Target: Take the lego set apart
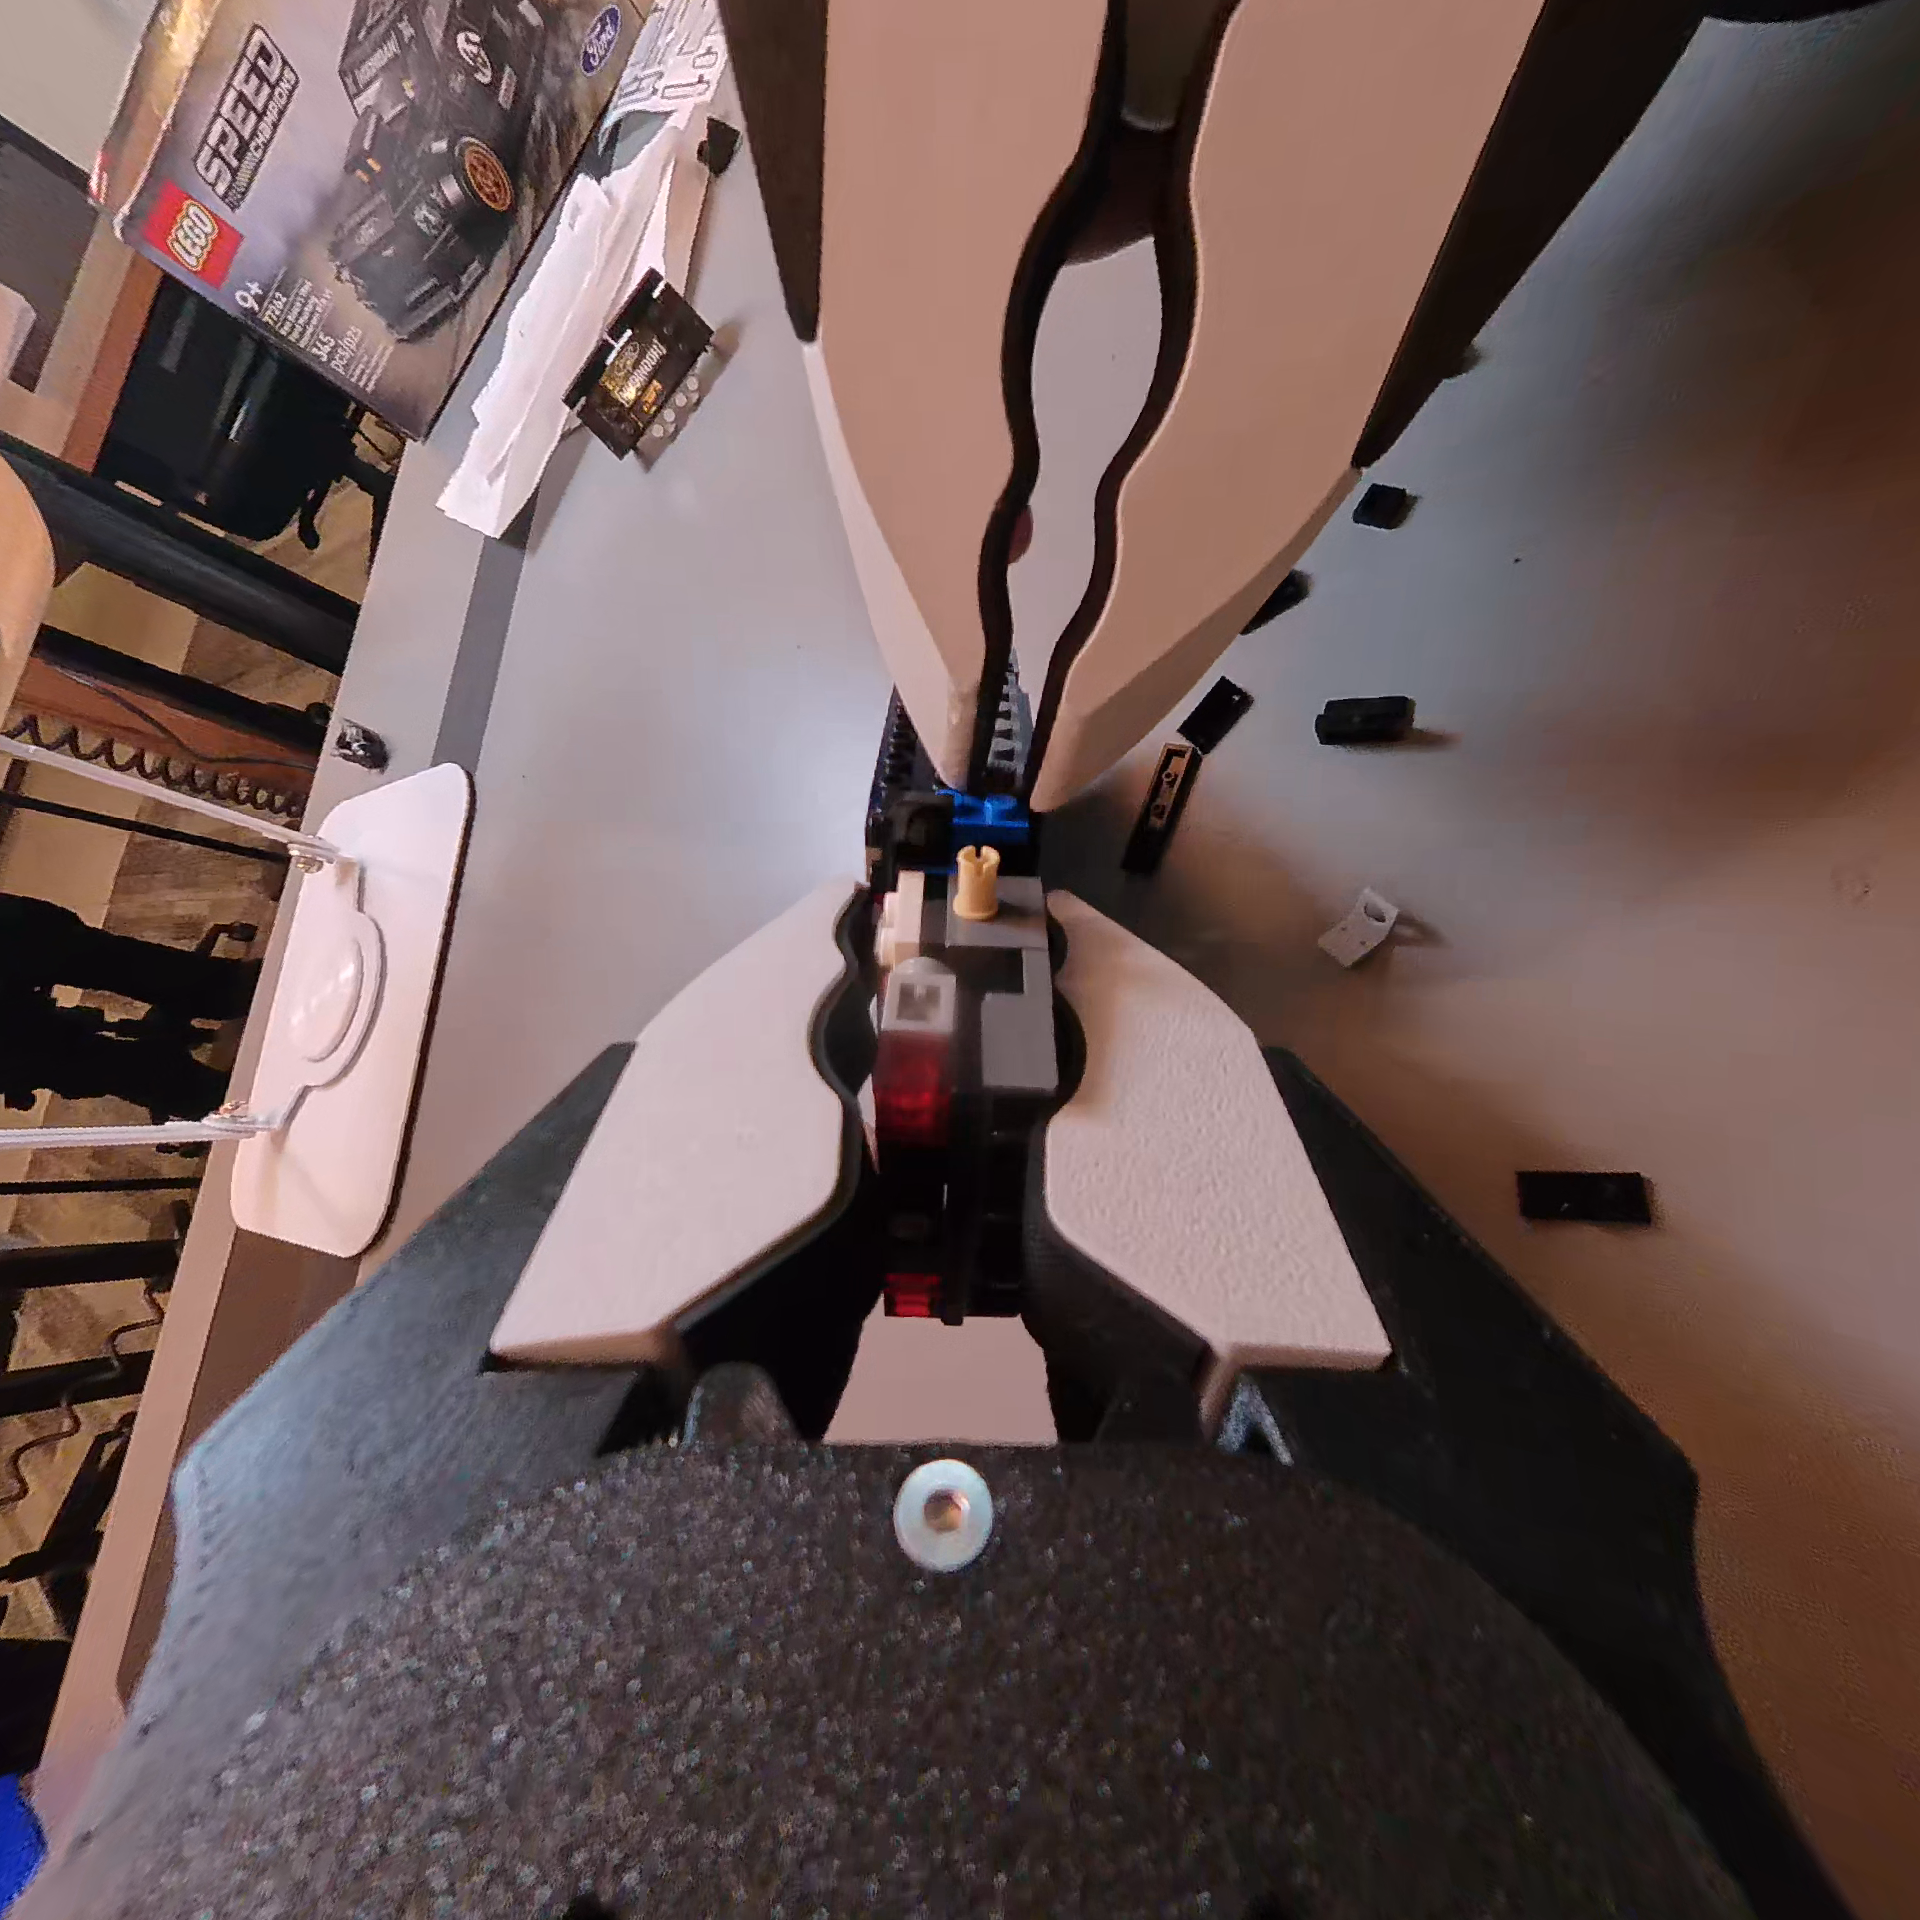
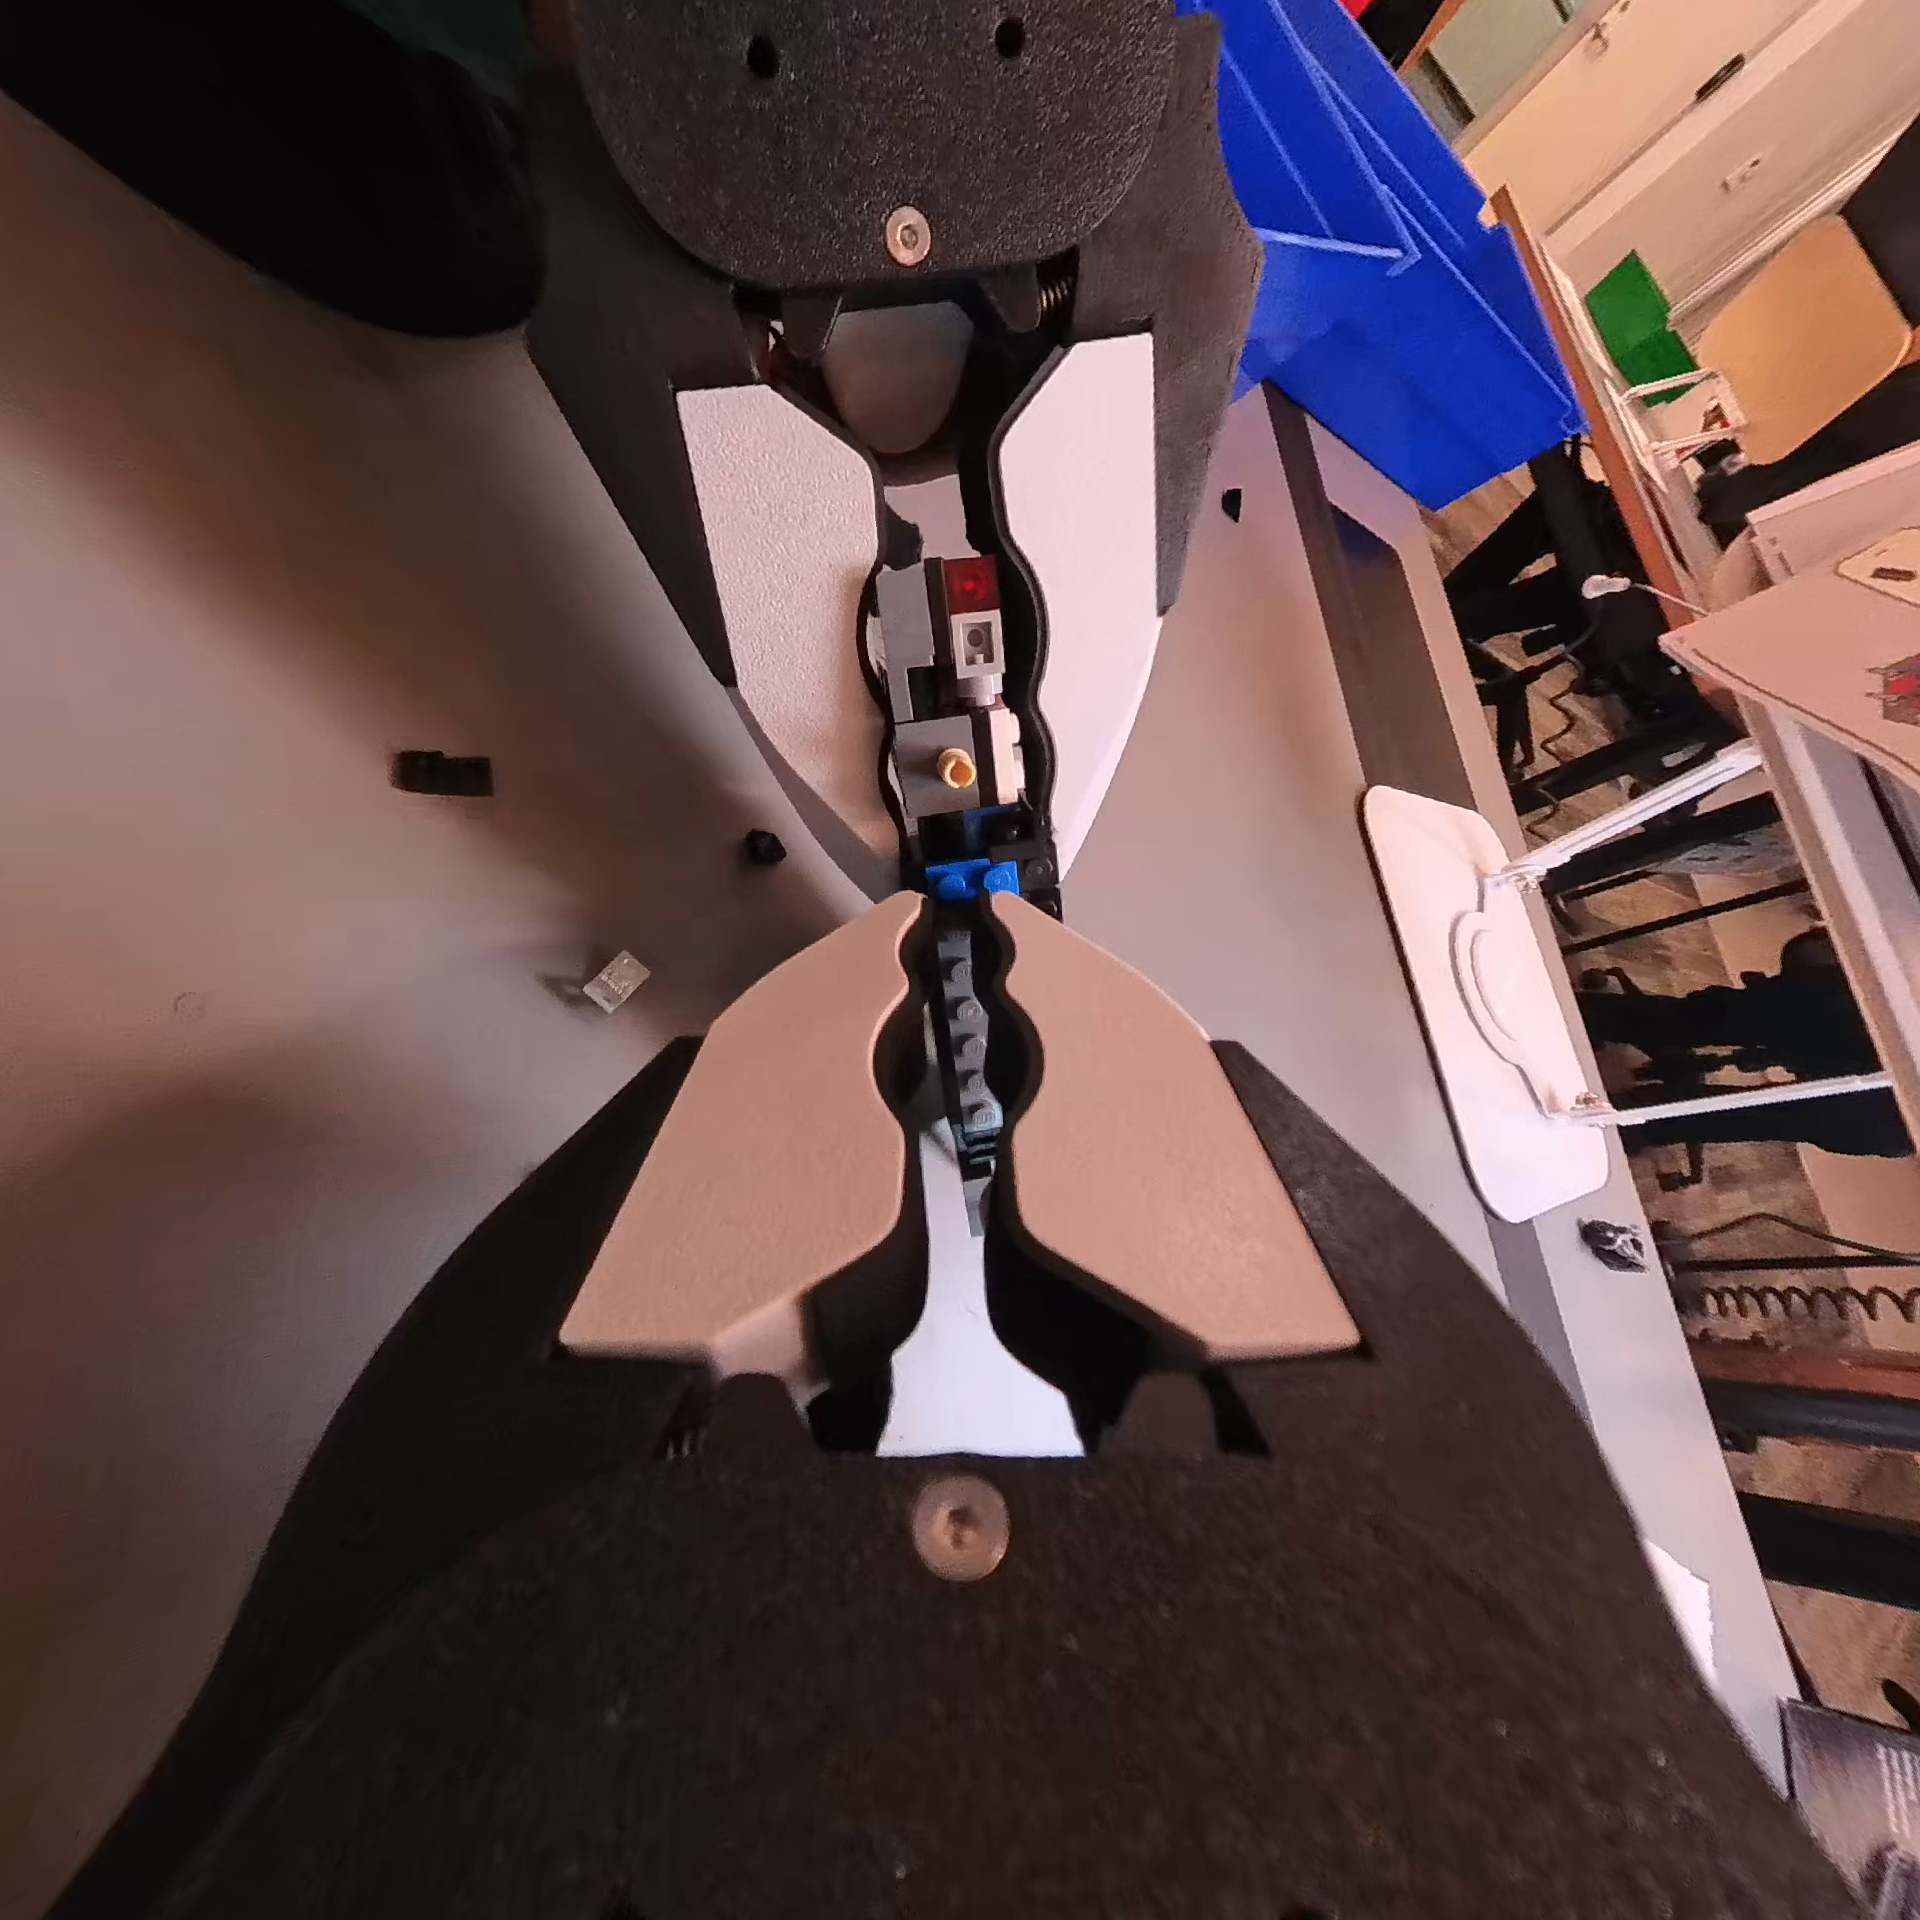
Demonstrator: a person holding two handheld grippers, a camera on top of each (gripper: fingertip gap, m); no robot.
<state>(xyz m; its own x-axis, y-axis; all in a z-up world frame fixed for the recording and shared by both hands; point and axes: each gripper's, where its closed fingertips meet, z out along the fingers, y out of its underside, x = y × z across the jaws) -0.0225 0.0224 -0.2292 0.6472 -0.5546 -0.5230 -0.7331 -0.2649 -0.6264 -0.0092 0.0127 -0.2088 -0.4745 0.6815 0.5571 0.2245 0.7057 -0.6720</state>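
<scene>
A small lego assembly (image 1: 1013, 1023) of grey, black and red bricks is held between both grippers above the table. My left gripper (image 1: 951, 899) is shut on its grey and red end, where a clear red brick (image 1: 914, 1101) and a tan pin (image 1: 975, 883) show. My right gripper (image 1: 995, 784) comes in from the top of the left wrist view. In the right wrist view my right gripper (image 2: 958, 902) is shut on a dark studded plate (image 2: 966, 1029) at the assembly's (image 2: 930, 758) other end, just behind a blue piece (image 2: 961, 881). The left gripper (image 2: 971, 862) faces it.
Loose black pieces (image 1: 1363, 719) (image 1: 1581, 1195) and a small light grey piece (image 1: 1356, 925) lie on the table to the right. A lego box (image 1: 343, 197), white paper (image 1: 582, 301) and a white stand base (image 1: 343, 997) sit near the table's edge. A blue bin (image 2: 1382, 260) stands behind. Only a small space, under 4 cm, lies between the two pairs of fingers.
</scene>
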